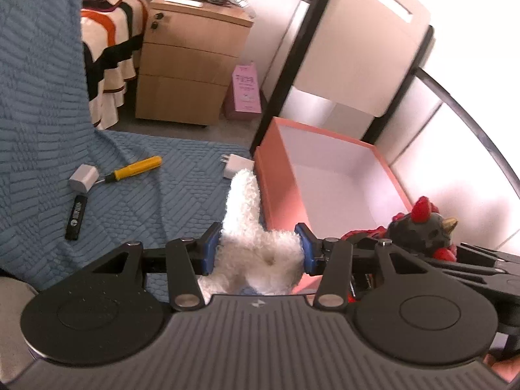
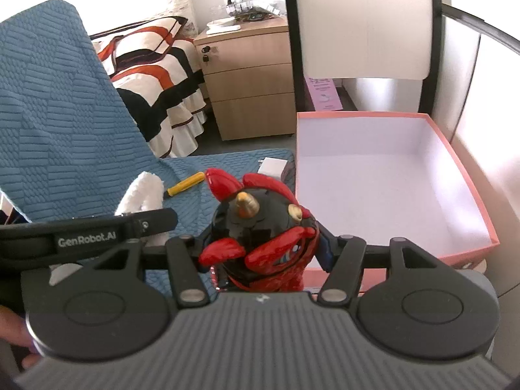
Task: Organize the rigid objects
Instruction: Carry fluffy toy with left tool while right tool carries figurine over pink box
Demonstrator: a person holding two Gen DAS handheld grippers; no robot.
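My left gripper [image 1: 258, 248] is shut on a white fluffy plush toy [image 1: 250, 227], held beside the left wall of the open pink box [image 1: 276, 175]. My right gripper [image 2: 260, 247] is shut on a black and red horned figurine [image 2: 260, 227], held in front of the pink box [image 2: 461, 169], whose white inside holds nothing. The figurine also shows at the right in the left wrist view [image 1: 419, 227]. The plush also shows in the right wrist view [image 2: 143, 195]. On the blue quilted cloth [image 1: 42, 130] lie a yellow-handled screwdriver [image 1: 135, 169], a grey charger cube [image 1: 83, 178], a black stick [image 1: 75, 217] and a white adapter [image 1: 237, 165].
A wooden drawer cabinet [image 1: 191, 61] stands behind the cloth, with a striped bed [image 1: 110, 42] to its left. A pink card [image 1: 247, 87] leans on the floor. A white panel with black frame [image 1: 357, 55] rises behind the box.
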